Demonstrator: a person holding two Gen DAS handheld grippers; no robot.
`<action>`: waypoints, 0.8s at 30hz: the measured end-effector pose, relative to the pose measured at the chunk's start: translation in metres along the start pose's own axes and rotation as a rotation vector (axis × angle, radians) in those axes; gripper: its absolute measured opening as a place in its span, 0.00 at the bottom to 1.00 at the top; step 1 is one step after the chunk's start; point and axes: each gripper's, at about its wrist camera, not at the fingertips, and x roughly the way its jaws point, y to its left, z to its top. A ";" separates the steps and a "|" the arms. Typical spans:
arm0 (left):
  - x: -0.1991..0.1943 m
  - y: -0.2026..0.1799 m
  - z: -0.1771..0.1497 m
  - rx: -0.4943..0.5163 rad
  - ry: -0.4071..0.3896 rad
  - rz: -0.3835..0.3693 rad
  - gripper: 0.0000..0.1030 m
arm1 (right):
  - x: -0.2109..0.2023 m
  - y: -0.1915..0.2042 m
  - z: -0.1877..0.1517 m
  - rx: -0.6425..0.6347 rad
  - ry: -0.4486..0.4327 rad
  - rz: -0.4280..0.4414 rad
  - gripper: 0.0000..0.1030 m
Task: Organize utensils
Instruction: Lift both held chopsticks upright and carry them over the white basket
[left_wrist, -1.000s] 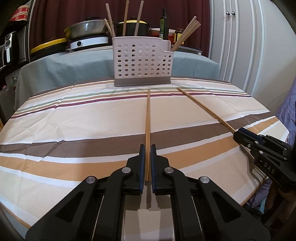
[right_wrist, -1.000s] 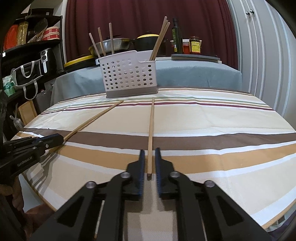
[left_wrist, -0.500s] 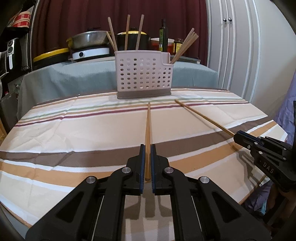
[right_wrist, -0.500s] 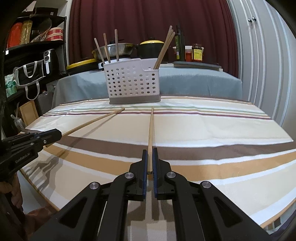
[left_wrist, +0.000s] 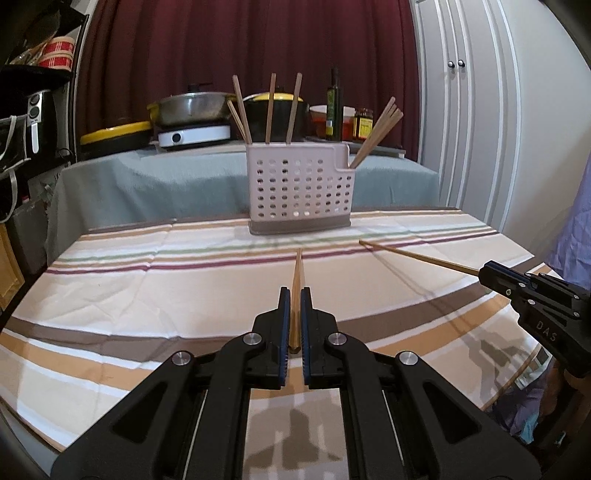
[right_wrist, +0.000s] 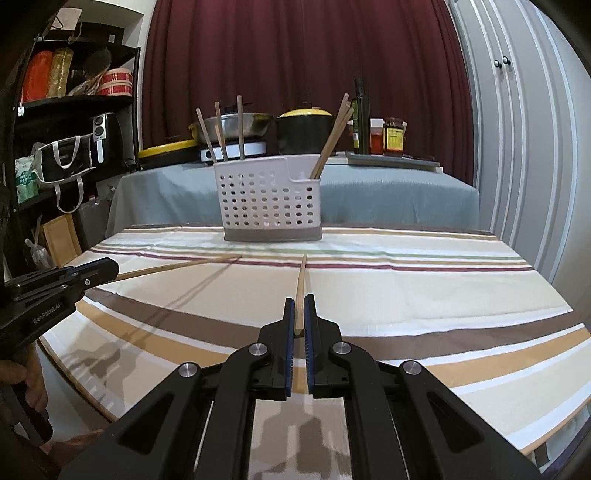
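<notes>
Bench (left_wrist: 155, 295) under a striped cloth; broad bare stretch of cloth between both tools and the far edge, nothing lying in it. Utensil basket (left_wrist: 299, 192) stands upright near the middle of the far edge. Right edge of the bench curves off close to the right tool.

Left tool (left_wrist: 294, 317): narrow, clamped on one wooden chopstick (left_wrist: 296, 273), stick pointing straight toward the far edge, tip short of the basket and raised off the cloth. Right tool (right_wrist: 299, 317): narrow, clamped on a second chopstick (right_wrist: 301, 277), same heading. In the left wrist view this tool sits at the right edge, its stick angled inward.

Hidden or unclear: rear ends of both sticks are lost between the pads. Part of a hand (right_wrist: 26, 376) on the left tool's grip, cut off at the frame's side. Basket interior not visible; dividers cannot be made out.

Basket: pale perforated plastic, grey base. Upright chopsticks (left_wrist: 271, 107) in its left part, a leaning bundle (left_wrist: 376, 129) in the lower right compartment
</notes>
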 end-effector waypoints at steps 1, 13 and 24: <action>-0.001 0.000 0.002 0.003 -0.008 0.001 0.06 | -0.001 0.001 0.001 -0.002 -0.003 0.000 0.05; -0.002 -0.004 0.011 0.023 -0.046 -0.005 0.06 | -0.001 0.002 0.002 -0.003 -0.004 -0.001 0.05; -0.004 -0.002 0.031 0.037 -0.107 0.002 0.06 | 0.000 -0.005 0.020 0.013 -0.031 -0.010 0.05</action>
